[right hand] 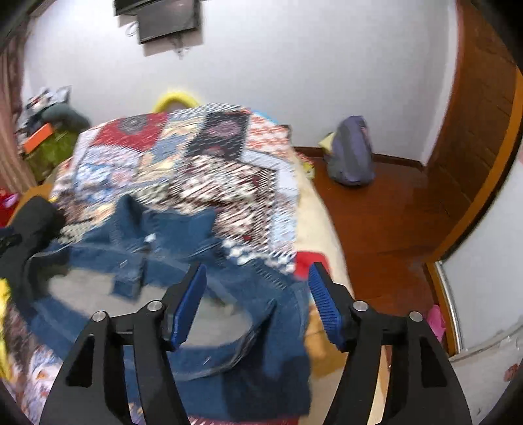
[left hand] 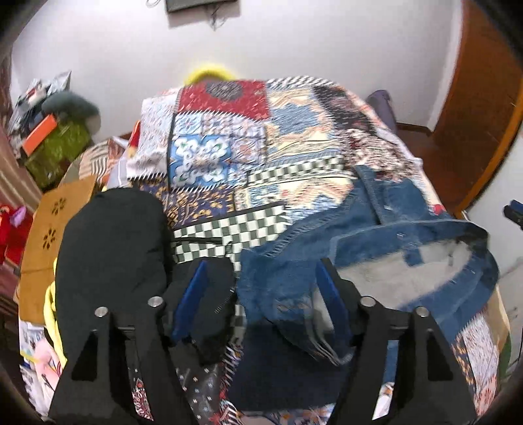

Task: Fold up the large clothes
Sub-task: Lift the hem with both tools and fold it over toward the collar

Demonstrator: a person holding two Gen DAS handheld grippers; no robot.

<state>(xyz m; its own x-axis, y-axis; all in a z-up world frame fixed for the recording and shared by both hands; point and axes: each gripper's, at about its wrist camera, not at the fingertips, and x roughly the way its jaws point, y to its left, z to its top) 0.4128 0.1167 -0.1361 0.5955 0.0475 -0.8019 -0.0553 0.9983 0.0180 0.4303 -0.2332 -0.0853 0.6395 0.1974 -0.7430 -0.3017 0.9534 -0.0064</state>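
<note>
A blue denim jacket (left hand: 376,229) with a grey fleece lining (left hand: 408,271) lies crumpled on the patchwork bedspread (left hand: 228,137). My left gripper (left hand: 261,271) hangs open above the jacket's left edge, and its blue pads (left hand: 188,300) touch no cloth. A black garment (left hand: 111,235) lies just left of it. In the right wrist view the same jacket (right hand: 183,229) spreads below my right gripper (right hand: 258,271), which stands open over the jacket's right part near the bed's edge. The black garment (right hand: 32,215) shows at the far left. Both views are blurred.
A purple backpack (right hand: 351,150) sits on the wooden floor (right hand: 376,229) right of the bed, near a wooden door (right hand: 474,130). Boxes and clutter (left hand: 55,130) pile up at the back left. A brown cardboard sheet (left hand: 52,229) lies beside the black garment. A screen (right hand: 163,19) hangs on the wall.
</note>
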